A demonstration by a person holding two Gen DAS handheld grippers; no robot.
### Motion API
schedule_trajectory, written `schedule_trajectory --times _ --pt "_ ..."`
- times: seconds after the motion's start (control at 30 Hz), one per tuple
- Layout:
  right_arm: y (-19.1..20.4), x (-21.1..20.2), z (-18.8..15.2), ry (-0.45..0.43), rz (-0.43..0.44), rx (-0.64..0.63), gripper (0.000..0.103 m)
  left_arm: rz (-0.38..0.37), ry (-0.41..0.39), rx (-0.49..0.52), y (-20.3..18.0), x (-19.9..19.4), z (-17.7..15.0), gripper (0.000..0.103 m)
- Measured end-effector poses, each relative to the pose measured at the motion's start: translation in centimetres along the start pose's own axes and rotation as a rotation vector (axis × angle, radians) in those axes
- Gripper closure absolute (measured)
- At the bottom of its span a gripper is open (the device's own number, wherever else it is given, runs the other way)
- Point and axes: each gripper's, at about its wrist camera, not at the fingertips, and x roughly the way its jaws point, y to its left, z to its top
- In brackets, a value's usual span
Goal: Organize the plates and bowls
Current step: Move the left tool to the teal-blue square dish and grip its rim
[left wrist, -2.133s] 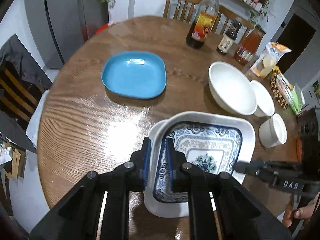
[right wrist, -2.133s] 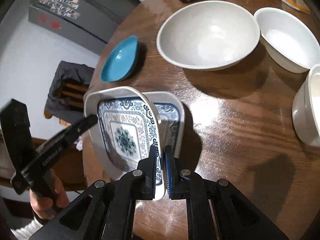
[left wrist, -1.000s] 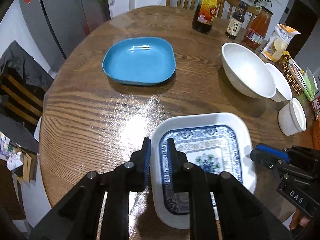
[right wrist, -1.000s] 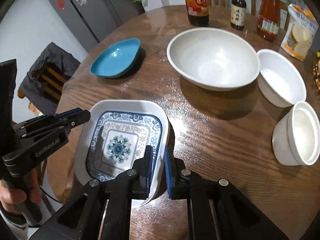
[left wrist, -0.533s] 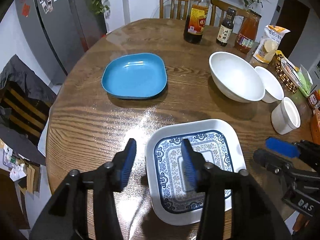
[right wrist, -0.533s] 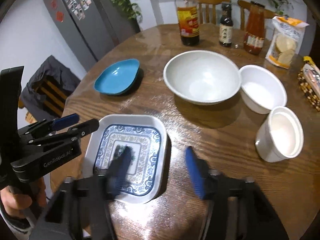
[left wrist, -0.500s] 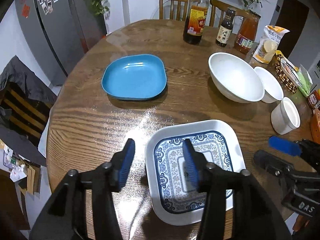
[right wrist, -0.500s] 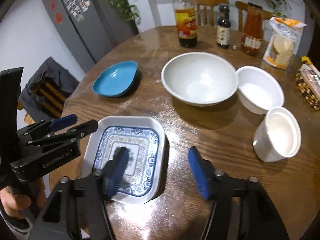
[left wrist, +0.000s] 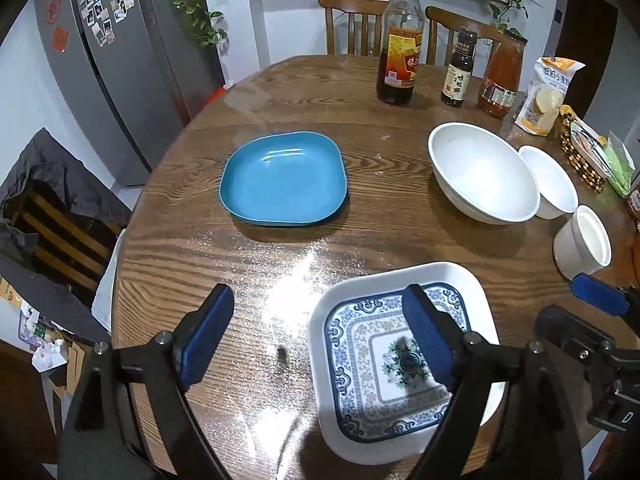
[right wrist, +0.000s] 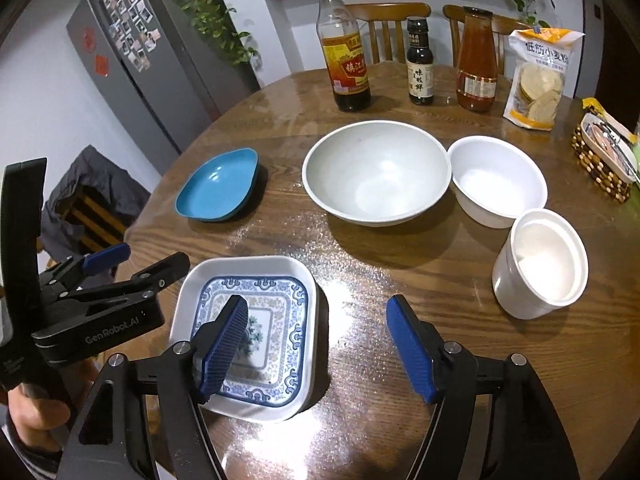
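Two plates: patterned plate at lower centre, blue plate upper left. Three white bowls at right. Left gripper and right gripper were opening, grasping nothing.

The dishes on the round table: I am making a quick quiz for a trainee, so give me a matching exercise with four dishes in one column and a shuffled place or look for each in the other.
Things:
1. blue plate
2. patterned plate
3. large white bowl
4. white cup

Descriptions:
A. nearest the hand-held grippers, white rim, blue ornament inside
B. tall-sided, at the right, in front of the small white bowl
C. alone on the left part of the table, plain colour
D. round, mid-table, in front of the bottles

Pairs: 1-C, 2-A, 3-D, 4-B
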Motion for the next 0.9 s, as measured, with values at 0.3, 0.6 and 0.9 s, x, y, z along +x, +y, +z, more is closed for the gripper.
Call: schedule_trajectory --times 0.3,0.6,0.9 --pt "0.2 1.0 0.6 0.012 0.001 0.027 0.030 0.016 -0.010 -0.018 1.5 1.2 1.5 0.012" --pt "1.0 2.2 1.2 0.036 -0.004 0.009 0.030 0.137 -0.025 -0.160 6.6 5.1 5.0 0.013" --pt "1.5 3.3 1.8 0.058 -0.011 -0.015 0.030 0.077 0.124 -0.278 9.3 11.4 6.0 0.034"
